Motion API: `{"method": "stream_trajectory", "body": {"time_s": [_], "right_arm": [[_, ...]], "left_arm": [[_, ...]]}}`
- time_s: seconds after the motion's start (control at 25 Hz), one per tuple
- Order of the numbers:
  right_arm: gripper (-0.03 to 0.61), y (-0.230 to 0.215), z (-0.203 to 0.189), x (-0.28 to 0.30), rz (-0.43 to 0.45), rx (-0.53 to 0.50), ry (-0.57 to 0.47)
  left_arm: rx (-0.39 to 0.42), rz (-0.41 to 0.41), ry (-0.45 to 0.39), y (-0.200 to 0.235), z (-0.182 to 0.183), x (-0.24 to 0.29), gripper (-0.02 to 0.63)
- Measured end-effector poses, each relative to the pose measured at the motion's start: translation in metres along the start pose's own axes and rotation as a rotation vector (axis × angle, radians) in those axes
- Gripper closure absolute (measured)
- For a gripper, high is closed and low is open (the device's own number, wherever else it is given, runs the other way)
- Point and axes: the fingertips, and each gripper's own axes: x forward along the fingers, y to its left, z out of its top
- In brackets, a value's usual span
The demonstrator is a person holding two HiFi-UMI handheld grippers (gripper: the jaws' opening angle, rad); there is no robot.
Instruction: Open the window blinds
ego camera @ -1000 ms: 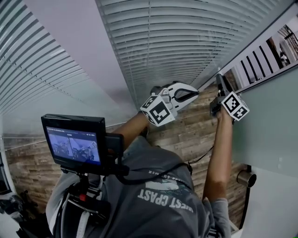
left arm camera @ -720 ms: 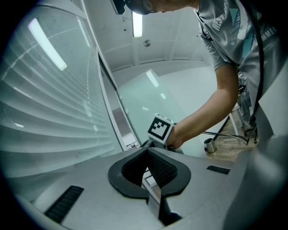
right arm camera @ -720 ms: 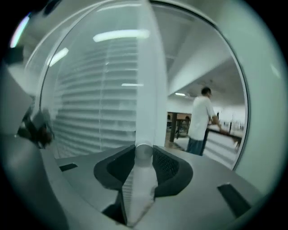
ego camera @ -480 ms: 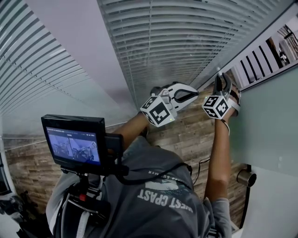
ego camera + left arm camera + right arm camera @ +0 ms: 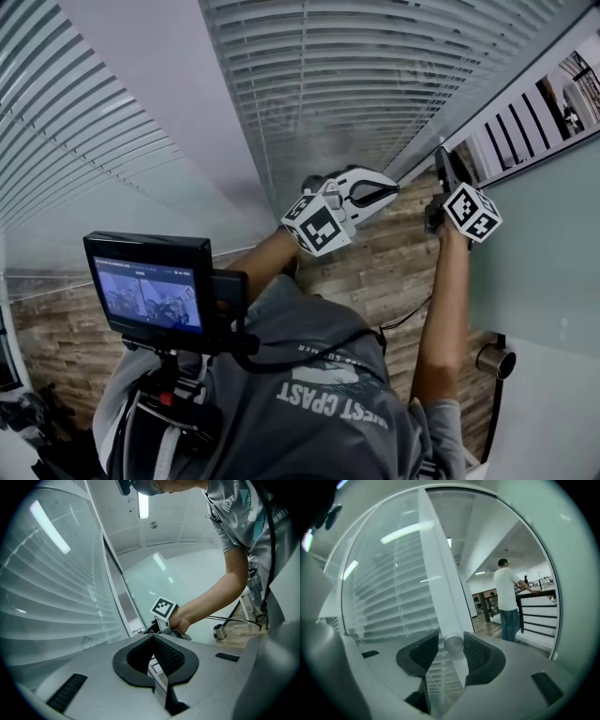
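White horizontal slats of the blinds [image 5: 356,84] lie flat and overlapping, behind glass, and fill the window ahead. A second slatted panel sits at far left.

Right gripper [image 5: 452,644]: black ribbed jaws closed in on the wand [image 5: 440,597], a pale translucent rod with a rounded, grey end cap. The cap sits between the pads: the right pad touches it and the left is just beside it. The rod runs upward from the jaws, leaning left, in front of the slats at their right-hand edge.

Left gripper [image 5: 152,637]: jaw tips meet, nothing gripped. It is held just beside the right gripper, near the window frame.

Surroundings:
- Floor [image 5: 375,272] is wood-grain plank, brown and grey.
- A frosted glass panel [image 5: 534,253] stands at right, smooth and pale green.
- A small monitor [image 5: 150,292] is mounted at the person's chest.
- Through the glass, a person [image 5: 506,597] stands at a dark railing [image 5: 539,616].
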Motion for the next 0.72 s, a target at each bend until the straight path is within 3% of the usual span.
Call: {"method": "stream_trajectory", "body": {"time_s": [0.16,0.28,0.32,0.36,0.48,0.52,0.56,0.6,0.72], "right_arm": [[0.451,-0.008,-0.009,0.004,0.0,0.145,0.03],[0.456,-0.007,-0.006,0.003,-0.016,0.083,0.022],[0.456,-0.005,-0.006,0.004,-0.037,-0.025,0.032],[0.457,-0.002,-0.007,0.004,-0.077,-0.222,0.058],[0.458,0.008,-0.015,0.007,-0.287,-1.124,0.199],[0.459,0.01,-0.017,0.007,-0.337,-1.33,0.229],[0.459,0.012,-0.017,0.007,-0.357,-1.422,0.239],[0.459,0.012,-0.017,0.007,-0.359,-1.442,0.238],[0.459,0.012,-0.017,0.007,-0.347,-1.419,0.23]], "left_arm": [[-0.002,-0.002,-0.003,-0.001,0.001,0.001,0.611],[-0.004,0.0,-0.004,-0.001,0.002,0.002,0.611],[-0.004,0.0,-0.003,0.0,0.002,0.002,0.611],[-0.004,0.0,-0.003,0.0,0.002,0.002,0.611],[-0.004,0.002,-0.005,0.0,0.003,0.002,0.611],[-0.003,0.002,-0.005,0.0,0.003,0.002,0.611],[-0.003,0.002,-0.006,0.0,0.003,0.002,0.611],[-0.002,0.002,-0.005,0.001,0.004,0.002,0.611],[-0.004,0.003,-0.004,0.001,0.003,0.002,0.611]]}}
